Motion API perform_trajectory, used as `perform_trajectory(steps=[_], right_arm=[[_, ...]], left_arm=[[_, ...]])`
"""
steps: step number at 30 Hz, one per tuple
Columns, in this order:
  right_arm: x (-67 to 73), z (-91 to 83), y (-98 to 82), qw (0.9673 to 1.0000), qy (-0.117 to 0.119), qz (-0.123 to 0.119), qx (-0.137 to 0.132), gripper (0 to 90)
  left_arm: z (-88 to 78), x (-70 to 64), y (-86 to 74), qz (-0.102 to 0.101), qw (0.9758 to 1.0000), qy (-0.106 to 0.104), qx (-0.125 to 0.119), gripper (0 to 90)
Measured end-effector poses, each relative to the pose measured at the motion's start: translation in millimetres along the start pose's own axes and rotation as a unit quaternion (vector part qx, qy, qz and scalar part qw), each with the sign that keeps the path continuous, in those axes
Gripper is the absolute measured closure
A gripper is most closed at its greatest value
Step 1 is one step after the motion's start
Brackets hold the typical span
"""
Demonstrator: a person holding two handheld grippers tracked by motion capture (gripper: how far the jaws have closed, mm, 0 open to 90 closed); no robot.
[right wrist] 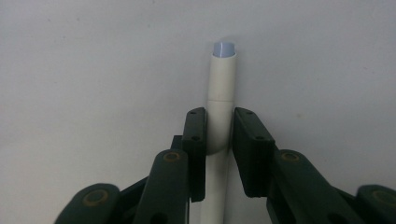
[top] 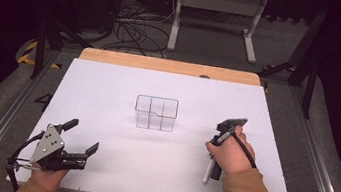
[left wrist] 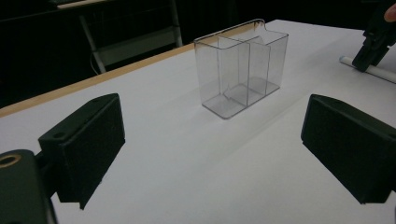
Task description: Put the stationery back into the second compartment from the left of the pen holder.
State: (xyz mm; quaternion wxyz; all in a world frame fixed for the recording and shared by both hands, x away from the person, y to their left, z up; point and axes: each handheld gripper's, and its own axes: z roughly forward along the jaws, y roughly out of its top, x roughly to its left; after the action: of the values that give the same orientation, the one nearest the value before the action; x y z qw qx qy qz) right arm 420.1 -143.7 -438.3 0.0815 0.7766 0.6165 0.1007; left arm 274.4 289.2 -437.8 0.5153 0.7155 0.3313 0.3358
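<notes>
Now right claw (right wrist: 219, 140) pinching white pen (right wrist: 221, 98) lying on table (top: 119, 84), left claw (top: 83, 136) spread wide, well apart

White tabletop (top: 117, 134) with wooden far edge, clear divided box (top: 156, 113) mid-table, white marker (top: 208, 171) lying right.

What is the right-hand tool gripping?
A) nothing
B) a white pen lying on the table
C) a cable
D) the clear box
B: in the right gripper view the right tool has its jaws shut on the white pen, which lies on the table.
</notes>
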Motion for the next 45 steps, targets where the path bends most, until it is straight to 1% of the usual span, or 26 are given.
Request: perform_trajectory(steps=[5,7,19,24,25,28,30,33,34,35,36,37,38,39,40,41,42,43,44,45], right_arm=[[0.9,1.8,-0.2,1.0,-0.006,-0.001,-0.001,77.9],[1.1,2.0,-0.1,1.0,-0.009,0.002,0.0,78.4],[4.8,1.8,-1.2,0.9997,-0.023,0.009,-0.004,78.8],[3.6,1.0,-1.1,0.9997,-0.022,0.008,-0.007,78.8],[2.8,0.5,-0.8,0.9996,-0.023,0.009,-0.012,78.8],[-0.1,-2.4,-0.2,0.9997,-0.015,0.012,-0.013,78.9],[-1.4,-5.7,-0.4,0.9997,-0.011,0.012,-0.02,78.9],[-3.3,-16.4,-0.8,0.9989,0.011,0.007,-0.045,78.9],[-3.3,-16.4,-0.8,0.9989,0.011,0.007,-0.045,78.9],[-4.7,-23.2,-1.2,0.9978,0.021,0.002,-0.063,78.9],[-4.7,-23.2,-1.2,0.9978,0.021,0.002,-0.063,78.9],[-5.6,-27.0,-1.4,0.9969,0.022,-0.001,-0.076,78.9],[-7.5,-33.7,-1.8,0.9953,0.034,-0.003,-0.091,78.9],[-7.5,-33.7,-1.8,0.9953,0.034,-0.003,-0.091,78.9],[-10.0,-39.8,-2.3,0.9924,0.046,-0.013,-0.113,78.9],[-10.9,-42.1,-2.5,0.9912,0.054,-0.017,-0.12,79.0],[-12.4,-44.1,-2.7,0.9898,0.061,-0.027,-0.126,79.0],[-12.4,-44.1,-2.7,0.9898,0.061,-0.027,-0.126,79.0],[-14.8,-47.2,-3.0,0.9856,0.073,-0.044,-0.146,79.0],[-16.5,-48.3,-3.1,0.9841,0.081,-0.051,-0.15,79.0]], left_arm=[[0.2,0.1,-0.3,0.001,1.0,0.0,0.001,7.0],[0.2,-0.2,-0.3,0.0,1.0,-0.001,0.002,7.0],[0.3,-0.3,-0.5,0.0,1.0,-0.002,0.003,6.9],[0.6,-0.3,-0.6,0.001,1.0,-0.002,0.003,6.9],[0.7,-0.2,-0.6,0.001,1.0,-0.002,0.003,6.9],[0.7,-0.5,-0.5,0.001,1.0,-0.002,0.003,6.9],[0.8,-0.1,-0.5,0.003,1.0,-0.001,0.003,6.9],[1.0,-0.6,-0.6,0.002,1.0,-0.002,0.004,6.9],[1.0,-0.6,-0.6,0.002,1.0,-0.002,0.004,6.9],[1.1,-0.6,-0.6,0.002,1.0,-0.002,0.004,6.9],[1.3,-0.7,-0.7,0.002,1.0,-0.002,0.004,6.9],[1.4,-0.9,-0.8,0.002,1.0,-0.001,0.005,6.9],[1.5,-0.9,-0.9,0.002,1.0,-0.001,0.005,6.9],[1.5,-0.8,-0.9,0.002,1.0,-0.001,0.004,6.9],[1.5,-0.6,-1.0,0.001,1.0,-0.001,0.004,6.9],[1.6,-0.5,-1.0,0.0,1.0,-0.001,0.004,6.9],[1.6,-0.5,-1.0,0.0,1.0,-0.001,0.004,6.9],[1.7,-0.5,-1.0,0.0,1.0,-0.002,0.004,6.9],[1.8,-0.6,-1.0,0.0,1.0,-0.002,0.004,6.9],[1.8,-0.6,-1.0,0.0,1.0,-0.002,0.004,6.9]])
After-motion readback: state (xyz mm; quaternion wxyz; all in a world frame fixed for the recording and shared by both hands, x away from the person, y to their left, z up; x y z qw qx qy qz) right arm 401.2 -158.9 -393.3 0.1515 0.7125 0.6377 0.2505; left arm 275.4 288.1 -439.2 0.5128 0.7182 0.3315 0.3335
